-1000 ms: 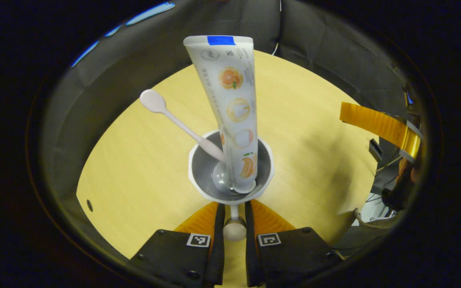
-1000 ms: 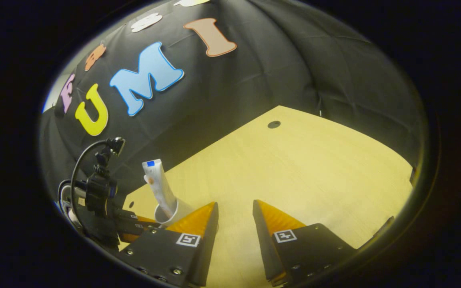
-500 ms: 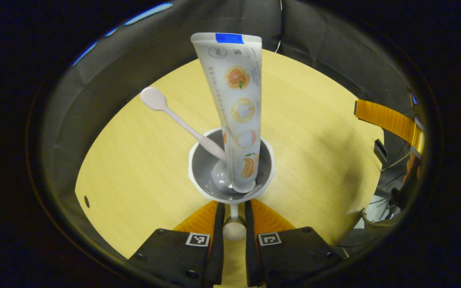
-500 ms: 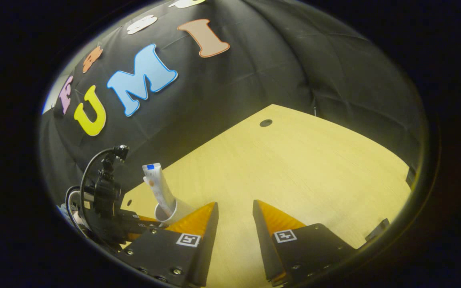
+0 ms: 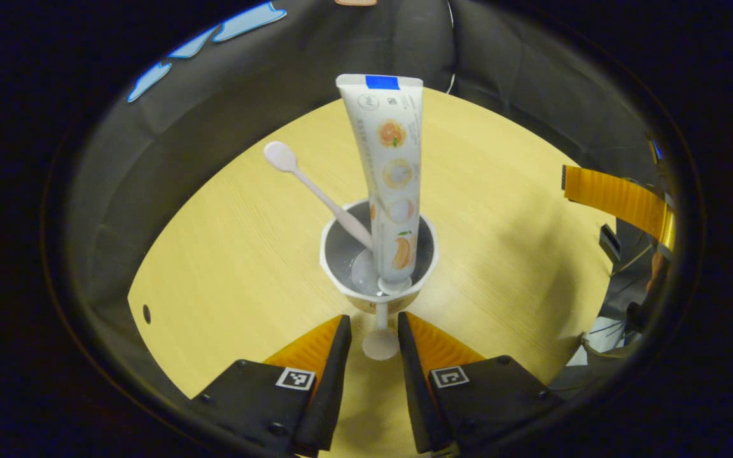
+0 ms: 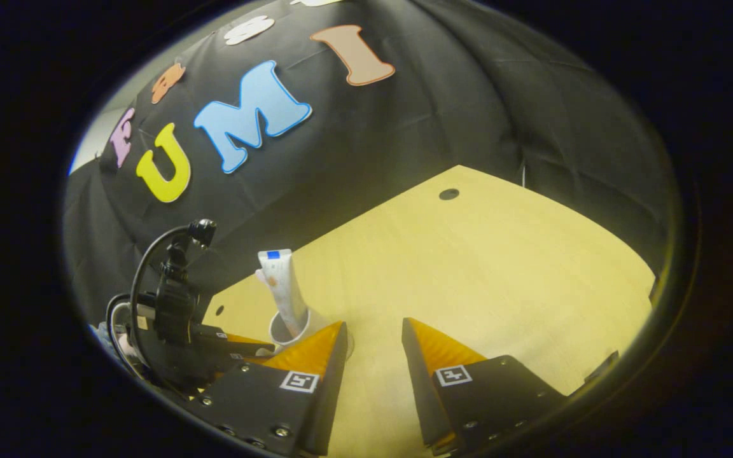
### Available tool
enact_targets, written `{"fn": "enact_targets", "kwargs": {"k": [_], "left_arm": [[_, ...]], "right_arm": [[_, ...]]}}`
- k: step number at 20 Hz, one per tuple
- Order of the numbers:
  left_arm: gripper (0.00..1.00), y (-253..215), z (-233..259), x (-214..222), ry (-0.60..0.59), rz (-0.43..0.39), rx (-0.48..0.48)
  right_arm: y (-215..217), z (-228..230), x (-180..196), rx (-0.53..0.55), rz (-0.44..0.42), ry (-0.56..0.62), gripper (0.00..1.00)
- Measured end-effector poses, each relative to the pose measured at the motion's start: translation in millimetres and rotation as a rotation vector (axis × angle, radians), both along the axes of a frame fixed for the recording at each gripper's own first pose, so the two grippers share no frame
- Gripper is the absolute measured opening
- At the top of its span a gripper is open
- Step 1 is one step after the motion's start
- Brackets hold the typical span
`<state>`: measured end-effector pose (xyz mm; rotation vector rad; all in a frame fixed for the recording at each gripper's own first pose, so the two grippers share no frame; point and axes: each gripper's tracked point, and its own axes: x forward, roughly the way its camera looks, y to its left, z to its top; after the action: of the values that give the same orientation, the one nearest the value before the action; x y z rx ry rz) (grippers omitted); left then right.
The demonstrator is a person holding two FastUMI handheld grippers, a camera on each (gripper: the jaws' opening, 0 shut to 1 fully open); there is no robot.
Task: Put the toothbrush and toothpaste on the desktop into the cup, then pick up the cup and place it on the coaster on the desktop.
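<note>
- Left tongs (image 5: 373, 317): spread, pinching nothing. The cup's knobbed handle (image 5: 380, 344) sits in the gap between the two fingers, with a sliver of worktop showing on either side of it, so I judge there is no contact.
- Right tongs (image 6: 373, 321): spread, nothing between them, hanging over bare worktop (image 6: 500, 267) well apart from the cup.
- Cup (image 5: 341, 254): upright on the worktop at the centre of the left gripper view, handle pointing to 6 o'clock, toward the left tongs. In the right gripper view it stands at 8 o'clock, just beyond that gripper's own left finger.
- Toothpaste (image 5: 392, 172): standing in the cup, cap down, crimped end up toward 12 o'clock.
- Toothbrush (image 5: 315, 187): also in the cup, leaning out toward 10 o'clock.
- Step in hand (judgement): loading is done and only the cup-to-coaster step remains open. Whether a coaster lies under the cup I cannot tell.
- Next move (judgement): if the cup is not yet seated, close the left tongs squarely on the handle stem. Lift level and slowly, since the tall tube makes the load top-heavy. If it is seated, back straight out toward 6 o'clock without nudging the knob.
</note>
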<state>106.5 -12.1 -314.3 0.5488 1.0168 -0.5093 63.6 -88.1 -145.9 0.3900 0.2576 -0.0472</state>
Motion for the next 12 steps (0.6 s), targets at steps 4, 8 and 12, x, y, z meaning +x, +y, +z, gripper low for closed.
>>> {"fn": "enact_targets", "kwargs": {"k": [4, 8, 12], "left_arm": [[0.61, 15, 5, -17, -0.012, 0.044, -0.02], [0.61, 42, 15, -32, -0.054, 0.111, -0.034], [0.53, 66, 54, -38, -0.176, 0.211, -0.081]], "right_arm": [[21, 6, -1, -0.021, 0.047, -0.001, 0.52], [47, 15, -4, -0.063, 0.11, -0.008, 0.52], [74, 38, -7, -0.098, 0.17, -0.033, 0.52]]}}
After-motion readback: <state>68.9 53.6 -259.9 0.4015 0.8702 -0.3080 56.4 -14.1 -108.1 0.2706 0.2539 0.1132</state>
